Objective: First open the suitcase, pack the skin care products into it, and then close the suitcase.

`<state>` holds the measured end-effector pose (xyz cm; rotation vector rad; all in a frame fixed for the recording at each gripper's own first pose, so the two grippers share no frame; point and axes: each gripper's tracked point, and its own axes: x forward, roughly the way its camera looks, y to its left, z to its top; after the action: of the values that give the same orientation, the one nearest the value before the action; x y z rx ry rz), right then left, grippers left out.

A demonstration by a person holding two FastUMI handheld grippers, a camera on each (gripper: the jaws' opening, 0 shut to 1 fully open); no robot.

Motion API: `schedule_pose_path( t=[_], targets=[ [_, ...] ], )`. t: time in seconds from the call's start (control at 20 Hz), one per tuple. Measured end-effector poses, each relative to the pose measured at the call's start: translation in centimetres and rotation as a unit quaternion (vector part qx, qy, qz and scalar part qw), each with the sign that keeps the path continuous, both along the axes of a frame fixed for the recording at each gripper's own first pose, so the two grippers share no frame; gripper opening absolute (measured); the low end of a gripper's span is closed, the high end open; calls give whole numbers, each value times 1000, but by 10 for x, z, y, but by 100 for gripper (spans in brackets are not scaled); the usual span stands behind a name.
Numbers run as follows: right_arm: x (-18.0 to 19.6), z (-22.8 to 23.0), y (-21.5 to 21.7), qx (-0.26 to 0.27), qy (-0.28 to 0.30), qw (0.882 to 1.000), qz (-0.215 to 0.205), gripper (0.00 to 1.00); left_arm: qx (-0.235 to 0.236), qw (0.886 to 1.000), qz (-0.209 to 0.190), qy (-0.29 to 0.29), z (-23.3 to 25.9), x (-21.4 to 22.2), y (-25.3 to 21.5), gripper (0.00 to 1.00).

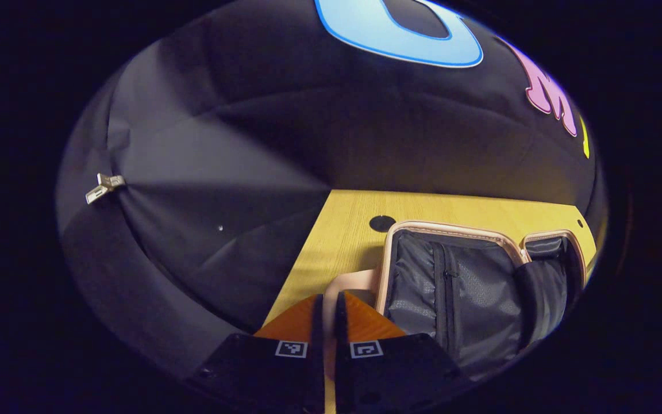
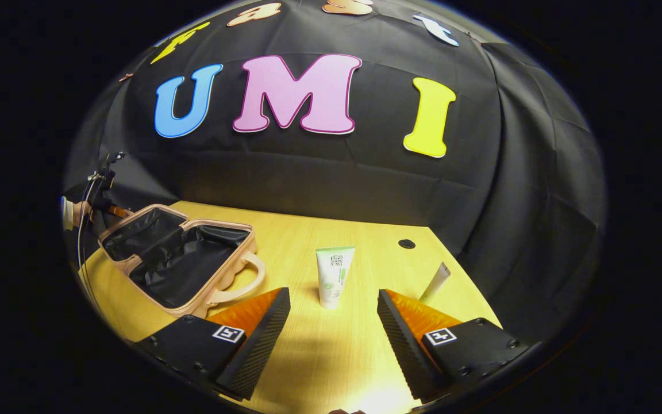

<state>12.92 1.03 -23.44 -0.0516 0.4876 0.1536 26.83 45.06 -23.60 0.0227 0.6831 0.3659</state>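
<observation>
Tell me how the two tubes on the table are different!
The bigger tube stands straight up on its cap, while the smaller tube leans over at a slant. The bigger tube is wide with green markings; the smaller tube is thin and plain. The bigger tube sits in line with the gap between the right gripper's open jaws; the smaller tube is off to the side. Both are pale and rest on the wooden table, outside the open suitcase.

Open pink suitcase; upright white tube.

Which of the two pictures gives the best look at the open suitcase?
The right gripper view: the whole suitcase lies open on the table, handle and both halves visible. The left gripper view shows it close up, cut off at the edge, mostly dark lining.
</observation>
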Motion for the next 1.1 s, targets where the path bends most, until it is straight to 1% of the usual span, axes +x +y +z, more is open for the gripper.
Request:
schedule_pose_path(
  t=[0.05,0.1,0.15,0.2,0.25,0.3,0.35,0.45,0.55,0.65,0.75,0.8,0.9,1.0,1.1],
  targets=[
    [0,2,-4,-2,-4,1000,-7,97,12,1000,13,2,1,-2,10,18],
    [1,5,-10,-3,-8,1000,-17,97,15,1000,19,-5,6,0,16,20],
    [1,8,-14,-1,-11,1000,-26,97,20,999,22,-10,7,-2,13,30],
    [2,11,-20,2,-13,999,-35,97,46,999,26,-4,17,-7,14,33],
    [2,13,-26,5,-14,999,-44,97,74,997,25,-6,28,-12,12,54],
    [2,14,-32,7,-11,999,-51,97,95,995,19,-21,43,-17,3,74],
    [2,14,-37,9,-9,998,-57,97,106,993,14,-42,64,-14,-17,95],
    [5,19,-51,8,-8,998,-64,97,101,990,-9,-95,108,-16,-74,97],
    [9,18,-62,18,3,997,-69,97,101,984,-36,-145,154,-26,-140,98],
    [16,17,-71,22,11,997,-67,96,88,979,-78,-169,167,-27,-221,98],
    [24,18,-87,20,11,997,-72,97,71,972,-127,-182,172,-28,-315,98],
    [28,18,-95,23,11,997,-77,97,57,969,-145,-191,174,-32,-359,98],
    [32,16,-107,32,14,996,-85,97,3,964,-162,-209,171,-42,-439,98],
    [34,13,-121,40,18,995,-92,97,-51,959,-180,-211,154,-44,-510,98],
    [35,5,-133,45,24,994,-97,97,-79,955,-195,-210,140,-43,-565,98]
  ],
)
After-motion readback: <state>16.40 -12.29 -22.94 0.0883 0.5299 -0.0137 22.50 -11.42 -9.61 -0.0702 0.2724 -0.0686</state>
